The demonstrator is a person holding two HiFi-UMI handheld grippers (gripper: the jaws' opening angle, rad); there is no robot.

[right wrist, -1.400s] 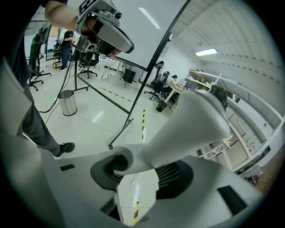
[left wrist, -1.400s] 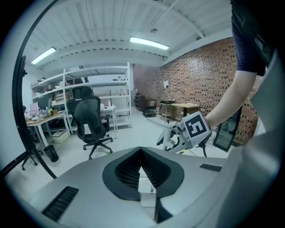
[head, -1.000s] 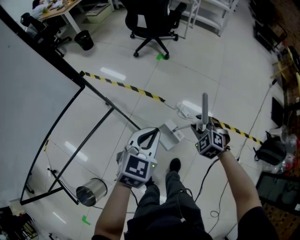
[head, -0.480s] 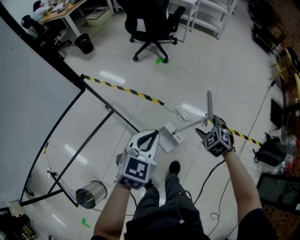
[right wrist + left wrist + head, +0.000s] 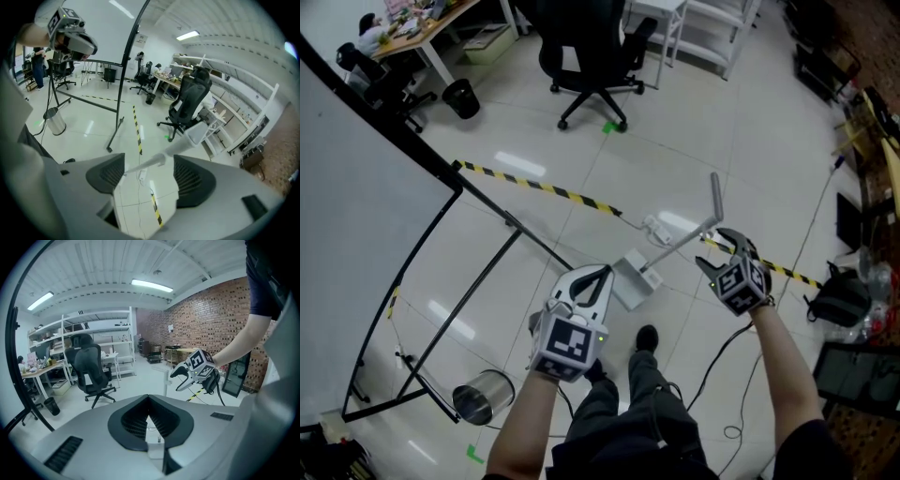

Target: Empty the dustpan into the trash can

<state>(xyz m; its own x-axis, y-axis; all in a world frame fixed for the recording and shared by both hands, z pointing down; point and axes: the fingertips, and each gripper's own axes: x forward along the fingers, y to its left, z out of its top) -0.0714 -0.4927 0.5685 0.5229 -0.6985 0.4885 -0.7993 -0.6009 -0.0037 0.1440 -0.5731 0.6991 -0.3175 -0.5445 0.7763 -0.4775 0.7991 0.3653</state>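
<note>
Head view with both gripper views. The left tongs [image 5: 602, 274] are held low at centre, jaws together with nothing between them; the left gripper view [image 5: 148, 399] shows the tips meeting. The right tongs [image 5: 712, 251] have just been opening and now stand wide apart. In the right gripper view [image 5: 145, 173] the dustpan's handle [image 5: 187, 140] crosses the gap between the jaws with clear space on either side, neither pad pressing on it.

The dustpan [image 5: 628, 281] is a white, long-handled type. Its pan sits on the tiled floor [image 5: 741, 131] just ahead of the person's black shoe [image 5: 647, 336], between the two tongs. Its shaft slants up to the right, and the upright grip [image 5: 713, 197] ends just beside the right tongs' tips.

The trash can [image 5: 483, 396], a shiny metal cylinder, stands at lower left by the foot of a black stand [image 5: 469, 291], well apart from the dustpan. Yellow-and-black floor tape [image 5: 539, 186] runs behind the dustpan, with a white power strip [image 5: 656, 228] beside it. An office chair [image 5: 591, 47] stands beyond.
</note>
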